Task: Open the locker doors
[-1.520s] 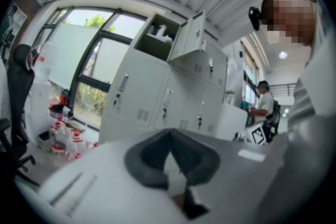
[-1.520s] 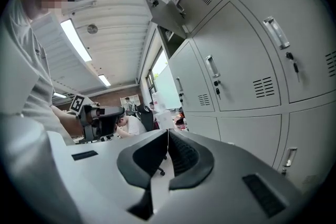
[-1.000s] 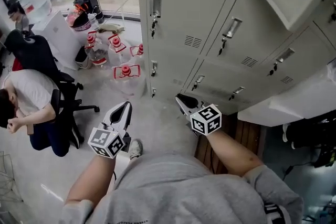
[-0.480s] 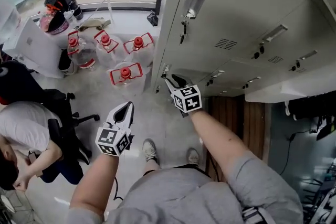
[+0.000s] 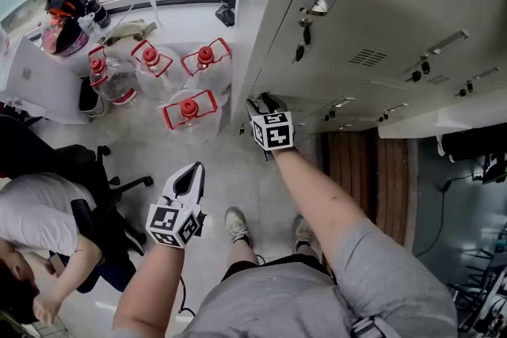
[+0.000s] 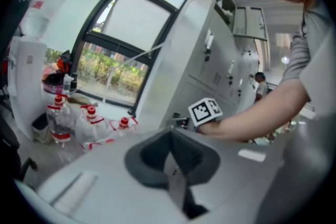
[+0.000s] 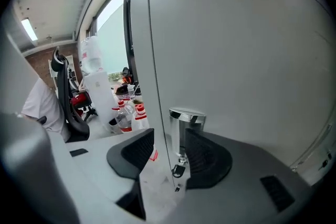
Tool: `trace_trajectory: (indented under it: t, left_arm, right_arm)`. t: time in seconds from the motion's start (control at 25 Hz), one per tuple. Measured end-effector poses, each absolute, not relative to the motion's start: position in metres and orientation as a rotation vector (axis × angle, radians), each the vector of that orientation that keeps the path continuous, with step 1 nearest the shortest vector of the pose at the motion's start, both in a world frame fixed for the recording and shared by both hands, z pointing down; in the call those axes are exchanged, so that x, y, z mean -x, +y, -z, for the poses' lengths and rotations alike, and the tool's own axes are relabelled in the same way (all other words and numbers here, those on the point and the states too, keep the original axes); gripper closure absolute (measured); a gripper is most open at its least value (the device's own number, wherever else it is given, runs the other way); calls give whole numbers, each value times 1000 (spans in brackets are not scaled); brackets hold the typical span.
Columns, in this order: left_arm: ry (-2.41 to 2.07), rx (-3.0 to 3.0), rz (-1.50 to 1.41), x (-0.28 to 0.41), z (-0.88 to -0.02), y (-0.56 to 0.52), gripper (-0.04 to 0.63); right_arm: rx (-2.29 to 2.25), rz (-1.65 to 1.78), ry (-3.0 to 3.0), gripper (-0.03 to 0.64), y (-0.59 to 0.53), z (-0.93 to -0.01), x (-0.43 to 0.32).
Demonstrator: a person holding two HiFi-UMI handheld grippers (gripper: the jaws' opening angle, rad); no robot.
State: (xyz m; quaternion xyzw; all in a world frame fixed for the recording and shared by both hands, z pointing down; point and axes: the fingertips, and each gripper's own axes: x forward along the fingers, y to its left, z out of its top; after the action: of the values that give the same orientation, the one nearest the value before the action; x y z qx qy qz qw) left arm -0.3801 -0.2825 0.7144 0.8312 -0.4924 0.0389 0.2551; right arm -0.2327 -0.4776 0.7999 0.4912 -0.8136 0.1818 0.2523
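Grey lockers (image 5: 380, 20) fill the upper right of the head view, every door I see closed. My right gripper (image 5: 259, 102) reaches down to a low door's chrome handle (image 7: 187, 119) at the cabinet's left edge. Its jaws have just been opening. The handle stands between the open fingers close to the right pad (image 7: 202, 155), and neither pad presses on it. A small key (image 7: 178, 170) hangs under the handle. My left gripper (image 5: 192, 170) hangs lower left over the floor, shut and holding nothing. In its own view the left gripper (image 6: 170, 136) looks toward the right gripper's marker cube (image 6: 206, 111).
Several water jugs with red caps (image 5: 188, 112) stand on the floor left of the lockers, below a window. A person sits on a black office chair (image 5: 95, 194) at lower left. A white unit (image 5: 32, 75) is at far left. My feet (image 5: 238, 225) stand before the lockers.
Both grippers have come down. The right one has gone forward to the low locker handle and its jaws have opened from shut. The head view now tilts lower.
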Motion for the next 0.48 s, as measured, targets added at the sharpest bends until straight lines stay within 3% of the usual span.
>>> trace_trajectory:
  t: [0.48]
  left_arm:
    - [-1341, -2227, -82, 385, -726, -268, 591]
  right_arm:
    - [-1290, -432, -2237, 454, -466, -804, 242]
